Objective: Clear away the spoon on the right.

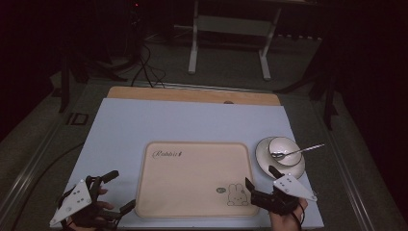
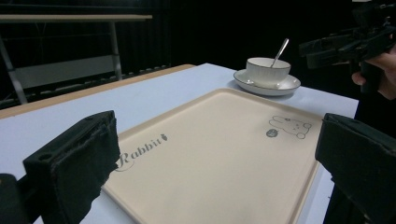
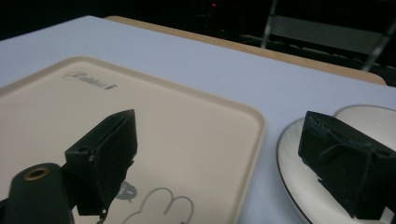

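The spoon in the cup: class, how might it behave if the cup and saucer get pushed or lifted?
The spoon leans loose on the cup rim, handle overhanging, so it would likely slide or tip out. It looks like smooth metal, probably stiff and slippery. The cup sits unfixed on the saucer and may shift.

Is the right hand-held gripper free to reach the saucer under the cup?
Probably yes: the right hand-held gripper is open just short of the saucer, with nothing between them.
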`<control>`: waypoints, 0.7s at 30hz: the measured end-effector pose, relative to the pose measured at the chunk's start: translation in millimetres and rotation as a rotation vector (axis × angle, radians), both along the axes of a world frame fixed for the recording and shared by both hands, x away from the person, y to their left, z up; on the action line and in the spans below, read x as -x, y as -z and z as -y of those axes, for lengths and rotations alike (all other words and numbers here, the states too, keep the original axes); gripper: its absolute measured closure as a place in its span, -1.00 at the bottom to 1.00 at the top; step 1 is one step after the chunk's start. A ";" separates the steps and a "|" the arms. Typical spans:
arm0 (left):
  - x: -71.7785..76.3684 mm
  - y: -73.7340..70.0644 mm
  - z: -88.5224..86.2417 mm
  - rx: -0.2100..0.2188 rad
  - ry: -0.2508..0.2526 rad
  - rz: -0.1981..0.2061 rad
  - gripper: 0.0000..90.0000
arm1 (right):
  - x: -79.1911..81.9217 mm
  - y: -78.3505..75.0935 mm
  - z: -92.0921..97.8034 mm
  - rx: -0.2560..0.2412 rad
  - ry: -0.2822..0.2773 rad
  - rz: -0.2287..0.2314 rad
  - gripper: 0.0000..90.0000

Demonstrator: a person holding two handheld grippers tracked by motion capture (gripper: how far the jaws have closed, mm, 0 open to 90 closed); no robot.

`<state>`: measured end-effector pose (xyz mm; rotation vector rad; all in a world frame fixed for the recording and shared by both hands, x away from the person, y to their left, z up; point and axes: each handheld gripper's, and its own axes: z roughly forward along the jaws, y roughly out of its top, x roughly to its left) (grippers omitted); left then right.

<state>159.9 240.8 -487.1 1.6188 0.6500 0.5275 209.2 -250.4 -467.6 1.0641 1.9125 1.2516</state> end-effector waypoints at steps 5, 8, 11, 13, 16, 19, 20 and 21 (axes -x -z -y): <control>0.5 0.0 0.2 -0.008 0.001 0.000 -1.00 | 3.4 -6.9 -4.0 -0.017 -0.042 0.029 -0.75; 0.5 0.1 0.3 -0.007 0.000 0.000 -1.00 | 5.0 -12.1 -6.9 -0.011 -0.066 0.042 -0.76; 0.1 0.7 1.5 -0.004 0.001 -0.004 -1.00 | 6.1 -18.8 -9.6 -0.013 -0.082 0.054 -0.76; -0.3 1.0 2.3 -0.009 0.005 -0.004 -1.00 | 6.3 -23.7 -10.1 -0.020 -0.090 0.058 -0.76; -0.5 1.2 3.4 -0.015 0.011 -0.005 -1.00 | 5.6 -31.3 -9.8 -0.019 -0.087 0.079 -0.76; -0.5 1.3 4.2 -0.018 0.013 -0.005 -1.00 | 2.6 -37.8 -8.1 -0.020 -0.082 0.093 -0.77; -0.3 1.3 4.3 -0.019 0.013 -0.004 -1.00 | 1.6 -39.7 -7.7 -0.019 -0.076 0.100 -0.77; -0.2 1.2 4.4 -0.020 0.014 -0.003 -1.00 | 0.4 -41.7 -7.0 -0.020 -0.076 0.106 -0.77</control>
